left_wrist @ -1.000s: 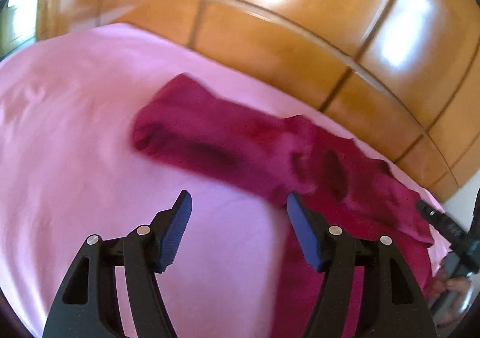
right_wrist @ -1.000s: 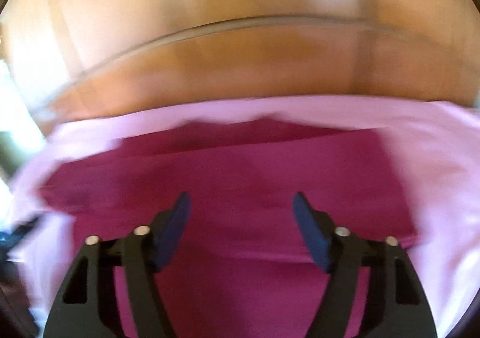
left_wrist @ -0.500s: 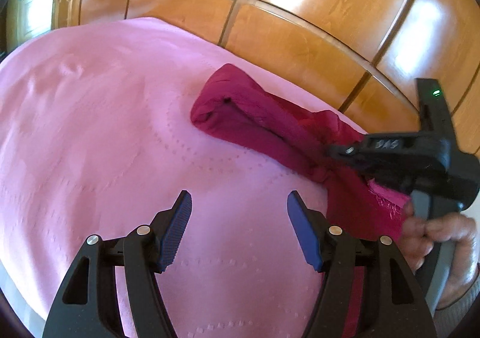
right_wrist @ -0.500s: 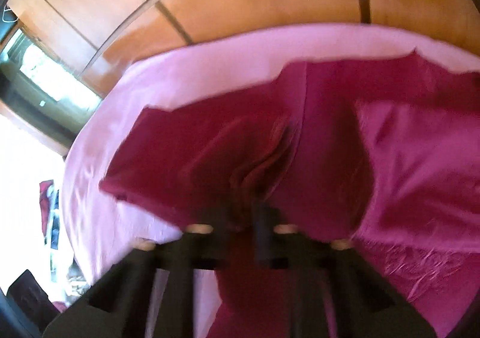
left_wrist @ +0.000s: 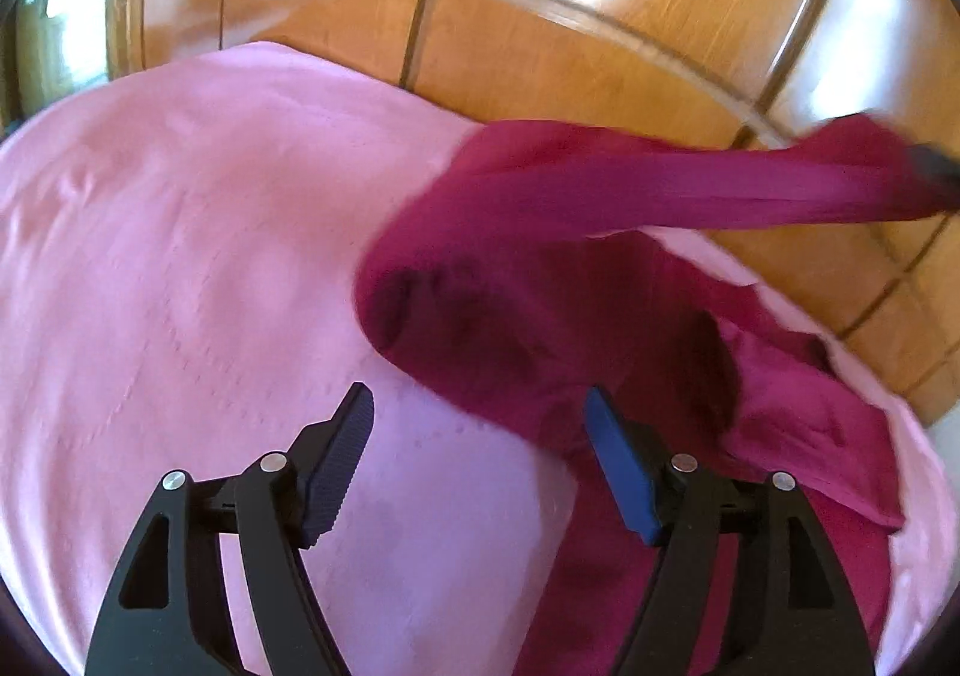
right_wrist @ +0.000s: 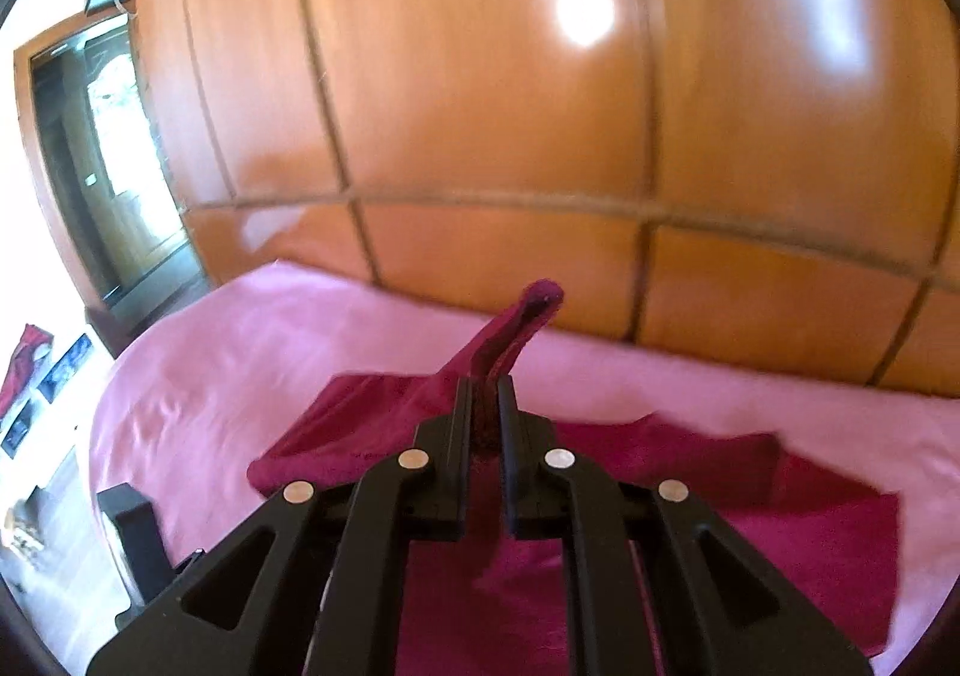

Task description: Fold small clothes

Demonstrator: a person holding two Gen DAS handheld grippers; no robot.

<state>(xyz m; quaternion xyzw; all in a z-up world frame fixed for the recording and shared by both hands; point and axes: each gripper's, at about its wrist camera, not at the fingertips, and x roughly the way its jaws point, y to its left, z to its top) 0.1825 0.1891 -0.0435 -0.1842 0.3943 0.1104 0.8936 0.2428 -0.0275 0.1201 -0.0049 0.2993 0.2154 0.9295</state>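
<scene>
The right gripper (right_wrist: 485, 406) pinches a fold of the maroon garment (left_wrist: 540, 328), lifting it off the pink sheet (left_wrist: 180, 256). The left gripper (left_wrist: 474, 436) hovers spread; bare sheet lies toward nine o'clock.

Bare pink sheet (left_wrist: 180, 268) leftward; wooden panels (right_wrist: 480, 105) block behind.

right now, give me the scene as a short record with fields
surface: pink sheet
garment: dark red cloth, mostly lying on the sheet, one part lifted
left gripper: open, empty, above the sheet beside the cloth
right gripper: shut on a pinched fold of the cloth, holding it up
backdrop: wooden panels
fold state: not yet folded flat
</scene>
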